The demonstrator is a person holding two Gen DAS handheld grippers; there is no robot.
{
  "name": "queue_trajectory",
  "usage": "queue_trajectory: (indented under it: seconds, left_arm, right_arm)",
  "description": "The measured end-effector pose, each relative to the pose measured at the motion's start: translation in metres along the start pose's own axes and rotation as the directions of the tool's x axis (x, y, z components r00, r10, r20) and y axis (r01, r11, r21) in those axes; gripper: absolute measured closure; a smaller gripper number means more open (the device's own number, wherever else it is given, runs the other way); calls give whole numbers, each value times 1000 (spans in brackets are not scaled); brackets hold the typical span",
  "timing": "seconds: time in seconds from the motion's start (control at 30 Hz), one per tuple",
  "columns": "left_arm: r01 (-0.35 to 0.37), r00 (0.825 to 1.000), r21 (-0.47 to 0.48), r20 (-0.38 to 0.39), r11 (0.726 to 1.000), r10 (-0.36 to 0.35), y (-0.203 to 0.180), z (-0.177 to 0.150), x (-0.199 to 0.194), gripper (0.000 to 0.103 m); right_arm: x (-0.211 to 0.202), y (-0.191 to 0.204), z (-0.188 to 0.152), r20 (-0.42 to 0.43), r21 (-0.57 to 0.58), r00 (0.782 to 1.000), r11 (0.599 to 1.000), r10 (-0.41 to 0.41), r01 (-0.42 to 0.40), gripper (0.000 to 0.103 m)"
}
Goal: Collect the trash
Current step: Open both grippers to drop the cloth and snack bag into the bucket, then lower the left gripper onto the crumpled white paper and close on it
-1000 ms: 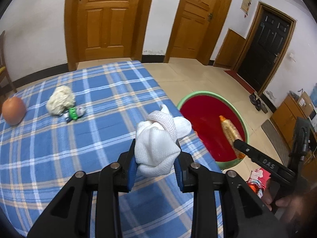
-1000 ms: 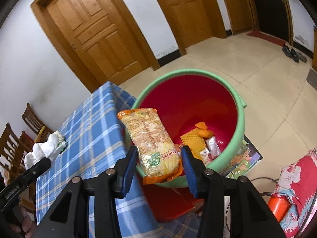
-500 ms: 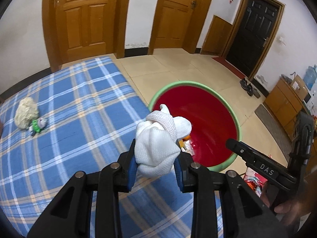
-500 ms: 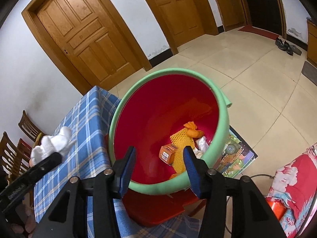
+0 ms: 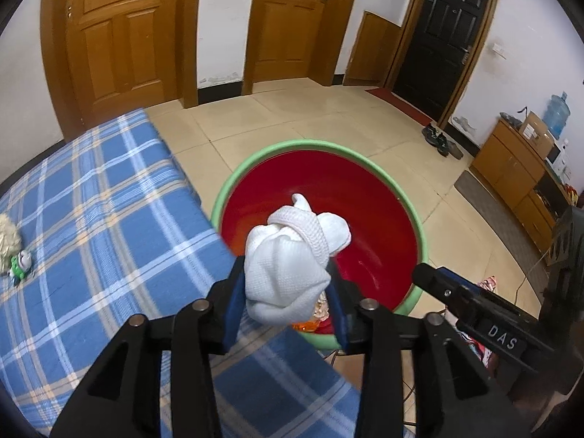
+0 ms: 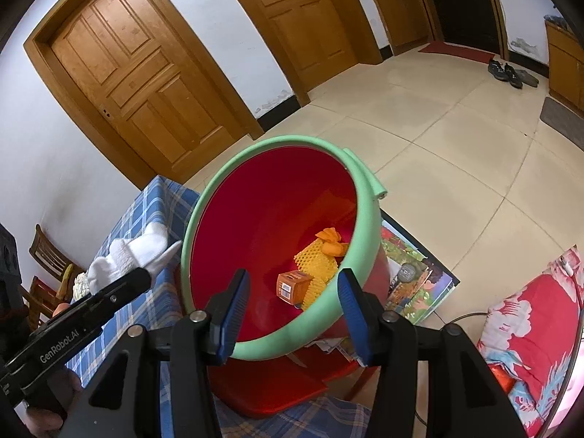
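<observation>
A green-rimmed red bucket (image 5: 314, 143) stands off the table's right edge. My left gripper (image 5: 286, 268) hovers over its near rim with a balled white cloth (image 5: 284, 266) between the blue pads. Its jaws are opening, and the cloth still touches both pads. In the right wrist view the same cloth (image 6: 135, 252) pokes out at the left, next to the bucket (image 6: 277, 144). My right gripper (image 6: 294, 281) is open and empty above the bucket's near rim. Inside lie an orange box (image 6: 292, 286), yellow foam netting (image 6: 317, 262) and orange peel (image 6: 330, 241).
A blue plaid tablecloth (image 5: 91, 219) covers the table at the left, with a beige crumpled wad (image 5: 7, 233) and a small green toy (image 5: 20, 266) at its far left. Picture books (image 6: 419, 284) and a red floral cushion (image 6: 529, 310) lie on the floor.
My left gripper has carried the white cloth from over the table to over the bucket. The snack packet has left my right gripper, whose jaws now stand empty.
</observation>
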State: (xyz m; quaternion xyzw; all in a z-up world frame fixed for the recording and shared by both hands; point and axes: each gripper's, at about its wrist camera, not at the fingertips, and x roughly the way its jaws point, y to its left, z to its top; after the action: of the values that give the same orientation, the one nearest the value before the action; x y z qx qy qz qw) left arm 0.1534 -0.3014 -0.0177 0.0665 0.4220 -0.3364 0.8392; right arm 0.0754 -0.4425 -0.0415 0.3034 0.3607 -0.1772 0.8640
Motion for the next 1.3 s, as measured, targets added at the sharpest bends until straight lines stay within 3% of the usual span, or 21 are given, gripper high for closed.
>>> queue_trajectory:
  seconds: [0.17, 0.57, 0.97, 1.3]
  left_arm:
    - [2, 1000, 13, 12, 1000, -2, -7, 2, 0, 48]
    - [-43, 998, -36, 38, 998, 44, 16, 0, -19, 47]
    - [-148, 985, -124, 74, 981, 158, 86, 1, -55, 47]
    - [-272, 954, -188, 79, 944, 290, 161, 3, -75, 47]
  right_arm:
    - [-1, -3, 0, -1, 4, 1000, 1000, 1, -1, 49]
    - [-13, 11, -2, 18, -19, 1000, 1000, 23, -23, 44]
    - [-18, 56, -9, 18, -66, 998, 996, 59, -57, 31]
    - [-8, 94, -13, 9, -95, 997, 992, 79, -78, 29]
